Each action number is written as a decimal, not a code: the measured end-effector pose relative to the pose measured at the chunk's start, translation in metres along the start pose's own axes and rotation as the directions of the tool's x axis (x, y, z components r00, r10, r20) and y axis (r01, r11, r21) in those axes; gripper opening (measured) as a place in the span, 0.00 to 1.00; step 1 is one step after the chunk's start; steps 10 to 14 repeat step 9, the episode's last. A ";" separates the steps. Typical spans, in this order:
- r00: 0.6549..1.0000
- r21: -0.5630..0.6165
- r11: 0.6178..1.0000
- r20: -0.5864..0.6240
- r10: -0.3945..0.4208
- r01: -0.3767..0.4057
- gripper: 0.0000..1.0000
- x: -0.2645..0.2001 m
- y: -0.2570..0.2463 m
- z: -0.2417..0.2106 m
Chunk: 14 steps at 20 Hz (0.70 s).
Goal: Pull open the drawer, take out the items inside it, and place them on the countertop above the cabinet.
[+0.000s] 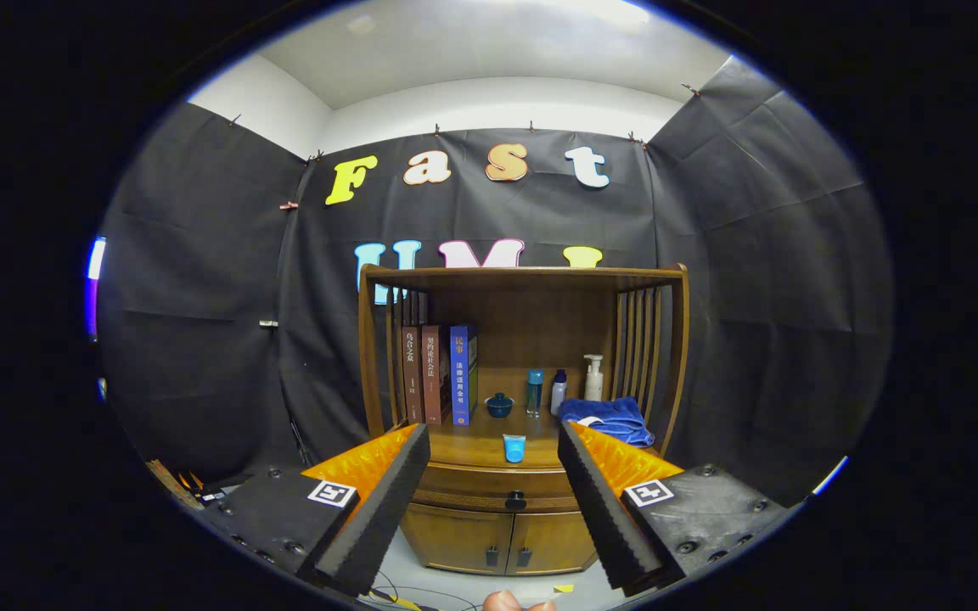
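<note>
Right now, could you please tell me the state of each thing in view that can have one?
gripper: open, fingers spread wide, holding nothing, short of the cabinet.
drawer: shut, knob untouched.
cabinet doors: both shut.
three books: upright, side by side.
blue towel: folded, lying on the countertop.
pump bottle: upright.
two small bottles: upright, capped.
small blue cup: upright, near the countertop's front edge.
</note>
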<state>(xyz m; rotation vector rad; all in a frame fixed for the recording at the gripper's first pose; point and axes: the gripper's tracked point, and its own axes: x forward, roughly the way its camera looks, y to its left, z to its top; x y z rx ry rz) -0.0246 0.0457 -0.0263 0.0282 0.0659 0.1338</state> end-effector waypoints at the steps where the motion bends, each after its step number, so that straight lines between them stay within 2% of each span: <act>1: 1.000 -0.001 1.000 -0.001 0.001 -0.001 0.99 0.001 0.001 -0.001; 14: 1.000 -0.020 1.000 0.009 0.004 -0.004 0.99 0.001 0.006 0.003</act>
